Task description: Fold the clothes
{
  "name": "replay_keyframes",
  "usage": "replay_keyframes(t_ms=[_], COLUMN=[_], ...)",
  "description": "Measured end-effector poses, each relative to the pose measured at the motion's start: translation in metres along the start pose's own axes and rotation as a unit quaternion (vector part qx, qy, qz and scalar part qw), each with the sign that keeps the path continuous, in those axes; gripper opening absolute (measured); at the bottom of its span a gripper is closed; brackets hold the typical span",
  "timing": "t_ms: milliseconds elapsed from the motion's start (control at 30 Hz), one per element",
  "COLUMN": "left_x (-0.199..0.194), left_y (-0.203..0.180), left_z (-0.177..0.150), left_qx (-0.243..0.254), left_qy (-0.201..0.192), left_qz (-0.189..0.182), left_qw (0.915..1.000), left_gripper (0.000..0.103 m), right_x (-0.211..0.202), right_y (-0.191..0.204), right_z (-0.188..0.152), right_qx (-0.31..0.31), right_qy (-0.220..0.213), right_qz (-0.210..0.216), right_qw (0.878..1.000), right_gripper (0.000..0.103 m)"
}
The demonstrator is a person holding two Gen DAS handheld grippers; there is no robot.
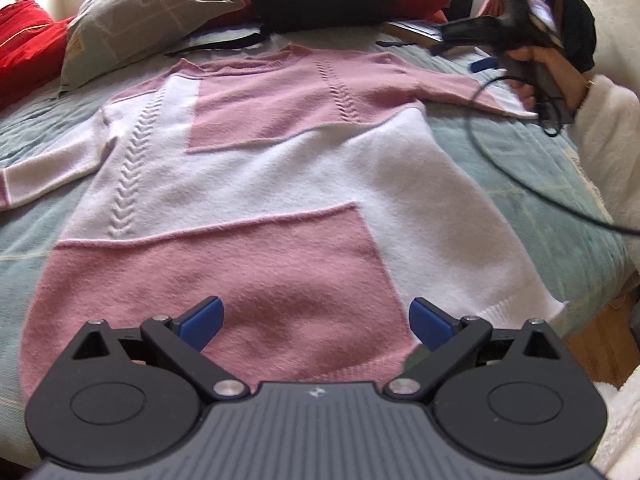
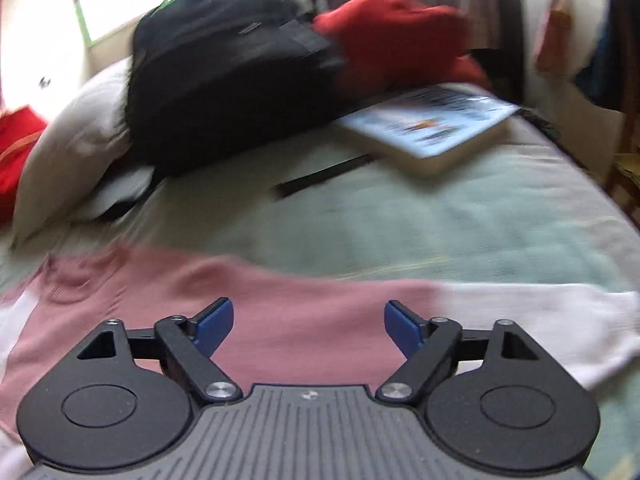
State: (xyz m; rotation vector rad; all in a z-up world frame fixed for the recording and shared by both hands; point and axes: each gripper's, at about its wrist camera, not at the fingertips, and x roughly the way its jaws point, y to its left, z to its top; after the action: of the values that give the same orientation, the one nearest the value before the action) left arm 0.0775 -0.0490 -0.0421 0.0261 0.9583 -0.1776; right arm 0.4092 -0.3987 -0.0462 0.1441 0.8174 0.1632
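A pink and white knit sweater (image 1: 280, 168) lies flat on the bed, neck at the far end, both sleeves spread out. My left gripper (image 1: 316, 322) hovers over the pink hem panel, open, with nothing between its blue pads. In the right wrist view my right gripper (image 2: 308, 326) stands open above the sweater's right sleeve (image 2: 304, 300), which turns from pink to white toward the cuff; nothing is between its fingers. The left wrist view also shows the right gripper's body (image 1: 520, 32) held in a hand by the far right sleeve; its fingertips are hard to make out there.
A pale green bedspread (image 2: 400, 216) covers the bed. At its head are a grey pillow (image 1: 140, 12), a black bag (image 2: 224, 80), red cushions (image 2: 400, 40) and a book (image 2: 432, 128). A black cable (image 1: 500, 168) trails from the right gripper. The bed's edge falls away at right.
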Motion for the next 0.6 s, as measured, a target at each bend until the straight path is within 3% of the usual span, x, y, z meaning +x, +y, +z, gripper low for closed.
replay_keyframes(t_ms=[67,133,233,333,467,600], left_x=[0.0,0.0,0.002,0.003,0.004,0.004], left_y=[0.005,0.01,0.02,0.03,0.04,0.043], left_z=[0.0,0.0,-0.002,-0.003,-0.003,-0.004], left_qx=[-0.003,-0.009,-0.019,-0.03,-0.041,-0.04], left_qy=[-0.002,-0.004,-0.003,-0.003,-0.008,-0.011], left_qz=[0.0,-0.003,-0.003,0.003,0.003,0.0], left_qw=[1.0,0.9999,0.9998,0.9995,0.9991,0.9991], left_gripper=[0.099,0.099,0.099,0.099,0.099,0.099], right_x=[0.023,0.046,0.075,0.093,0.098,0.065], right_y=[0.029,0.044,0.042,0.029,0.028,0.031], right_z=[-0.001,-0.005,-0.003,0.013,0.031,0.032], right_qx=[-0.009,-0.015,-0.02,0.0,-0.013,-0.007], right_qy=[0.031,0.056,0.043,0.038,0.045,0.052], right_qz=[0.007,-0.021,-0.064,-0.069,-0.057,-0.039], right_qw=[0.999,0.998,0.997,0.997,0.997,0.998], right_gripper=[0.088,0.089,0.101,0.103,0.103,0.103])
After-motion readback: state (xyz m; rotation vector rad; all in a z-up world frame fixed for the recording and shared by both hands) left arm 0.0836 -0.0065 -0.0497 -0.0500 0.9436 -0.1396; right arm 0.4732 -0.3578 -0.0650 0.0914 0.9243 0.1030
